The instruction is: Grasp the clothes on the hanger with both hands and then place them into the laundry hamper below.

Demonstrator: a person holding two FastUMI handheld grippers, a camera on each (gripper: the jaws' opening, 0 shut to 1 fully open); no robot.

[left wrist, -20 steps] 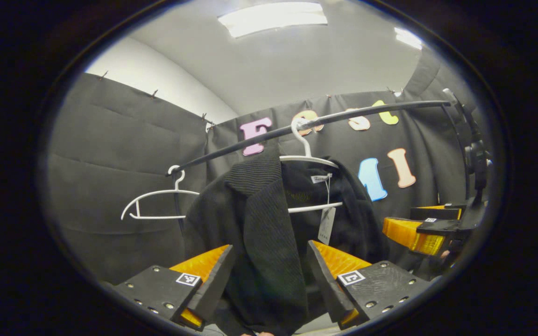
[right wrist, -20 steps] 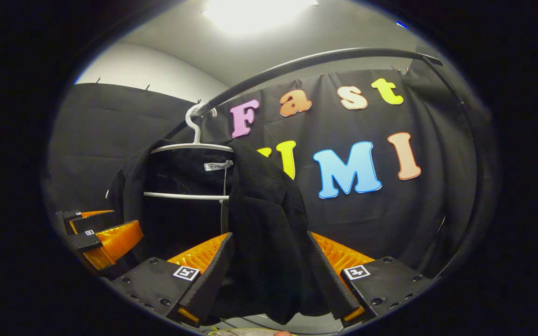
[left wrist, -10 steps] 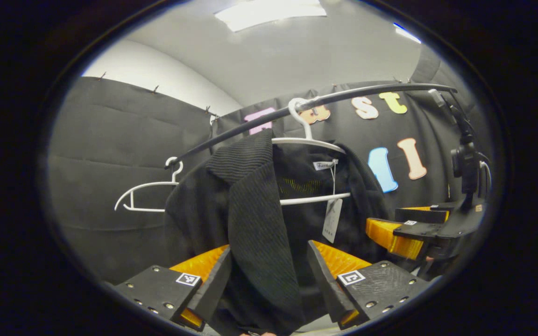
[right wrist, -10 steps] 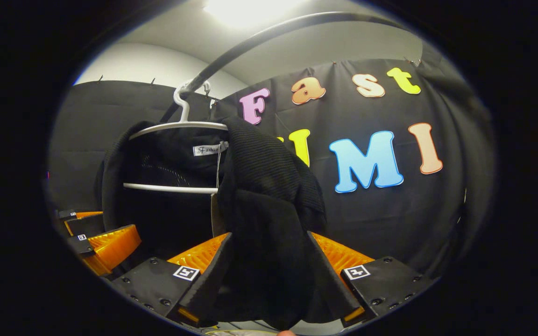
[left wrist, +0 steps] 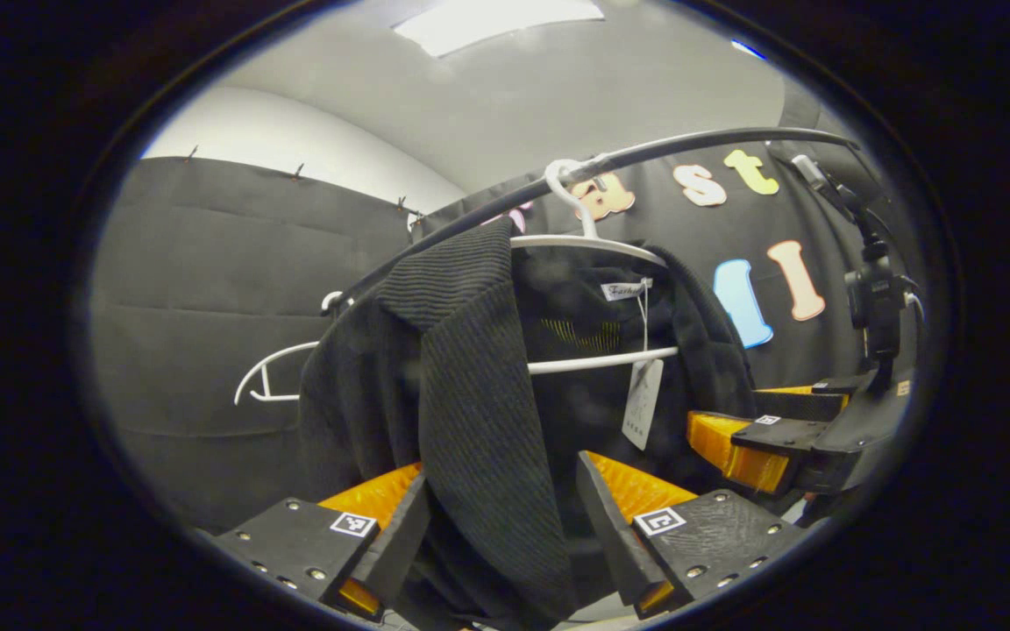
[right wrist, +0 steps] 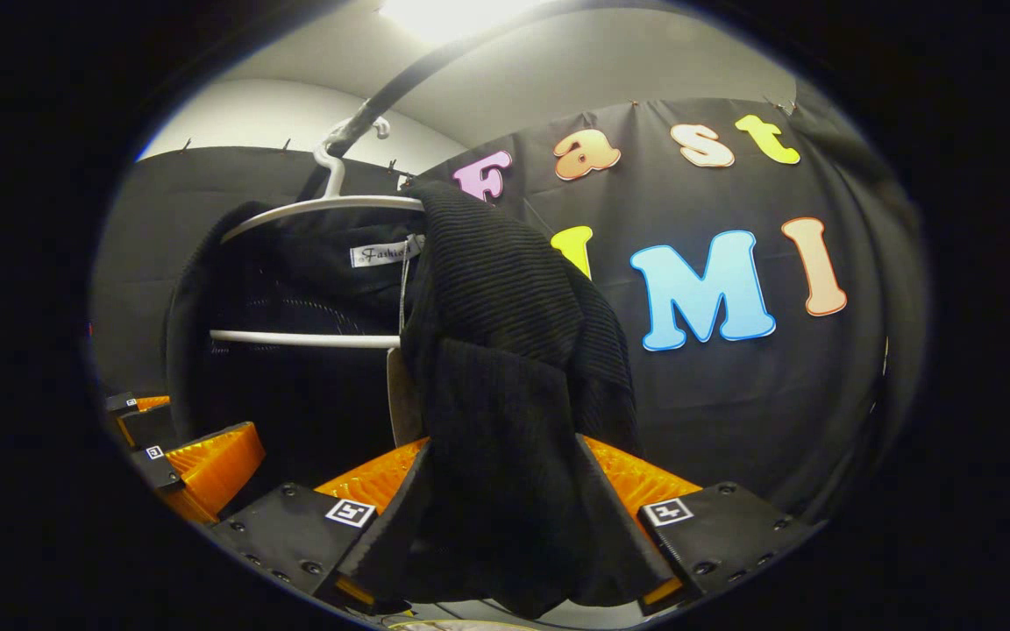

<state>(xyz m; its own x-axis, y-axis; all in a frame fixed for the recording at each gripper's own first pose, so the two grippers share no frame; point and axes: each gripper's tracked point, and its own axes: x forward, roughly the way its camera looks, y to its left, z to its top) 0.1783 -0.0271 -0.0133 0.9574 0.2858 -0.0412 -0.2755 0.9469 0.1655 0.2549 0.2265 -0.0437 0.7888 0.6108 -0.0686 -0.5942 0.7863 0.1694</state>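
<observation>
Two grippers are at the black garment [left wrist: 470,394], one on each front panel. Garment = dark ribbed knit, jacket-like w/ a wide lapel; hangs on a thin white plastic hanger [left wrist: 597,245] w/ curved shoulders and a straight crossbar. Hanger hook sits over a round black rail [left wrist: 689,145] that arcs across the booth. A white sewn label at the neck and a pale paper tag [left wrist: 643,403] on a string dangle inside the garment.

Left gripper [left wrist: 501,517]: fingers spread apart, the ribbed left panel draped down between them. Fabric lies against the inner face of its left finger; a gap shows by the other finger, so not clamped.

Right gripper [right wrist: 505,517]: wedge-shaped fingers w/ ridged inner faces, the thick folded right panel bunched between them. Cloth touches both inner faces and fills the gap, so it looks clamped on the garment.

In the left gripper view the right gripper sits at the right edge, just beside the garment's far shoulder. In the right gripper view the left gripper [right wrist: 181,447] shows at the lower left, near the garment's other side.

2nd white hanger [left wrist: 268,381], bare, same curved shape, hangs farther along the rail, partly hidden behind the garment.
</observation>
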